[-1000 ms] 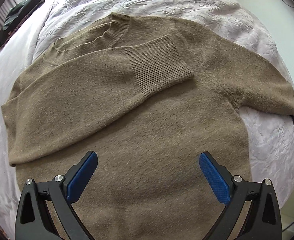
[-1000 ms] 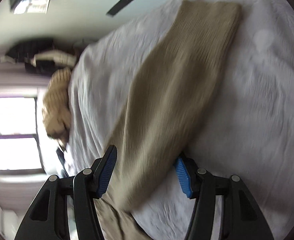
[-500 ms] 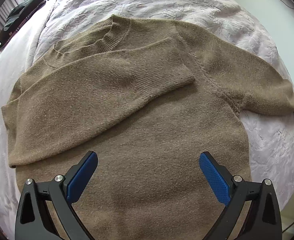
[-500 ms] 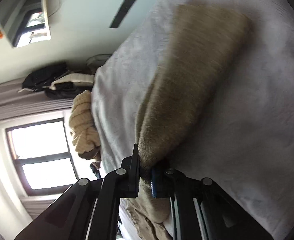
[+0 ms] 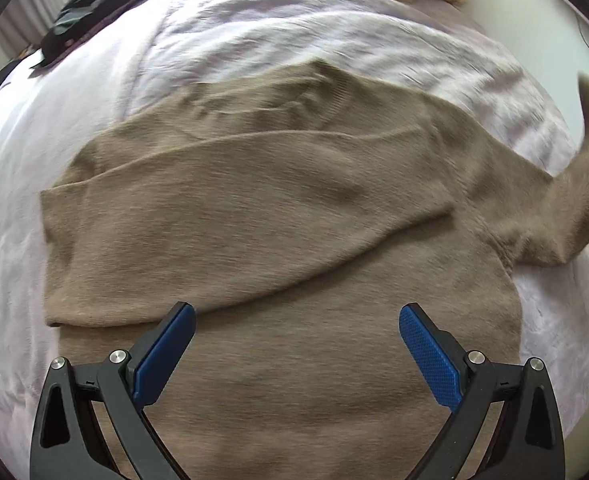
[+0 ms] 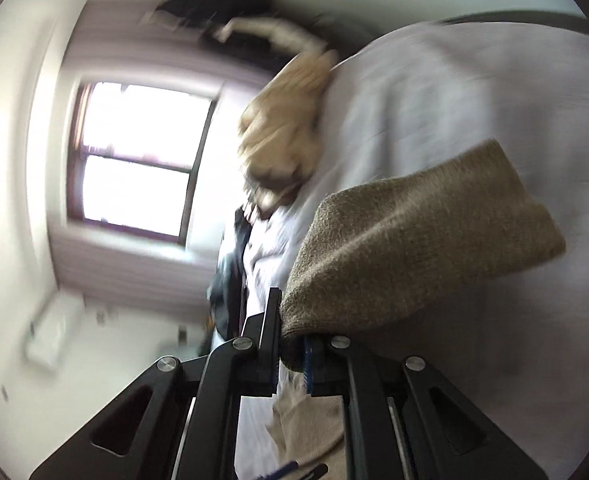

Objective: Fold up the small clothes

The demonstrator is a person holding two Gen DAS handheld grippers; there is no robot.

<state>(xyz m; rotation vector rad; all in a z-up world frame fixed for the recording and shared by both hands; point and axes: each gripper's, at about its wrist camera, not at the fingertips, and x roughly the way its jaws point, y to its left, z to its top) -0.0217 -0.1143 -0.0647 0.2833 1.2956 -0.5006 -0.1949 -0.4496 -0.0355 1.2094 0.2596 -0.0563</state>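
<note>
Noted brown sweater (image 5: 278, 248) flat on pale bedspread (image 5: 254, 36), right gripper (image 6: 292, 350) clamped on its right sleeve (image 6: 414, 248) and lifted, probably near the cuff, left gripper (image 5: 294, 344) apart over the near hem; best carried across the chest, laid flat.

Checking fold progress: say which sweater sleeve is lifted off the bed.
The sleeve at picture right, clamped in the right gripper; the other sleeve lies folded across the body.
</note>
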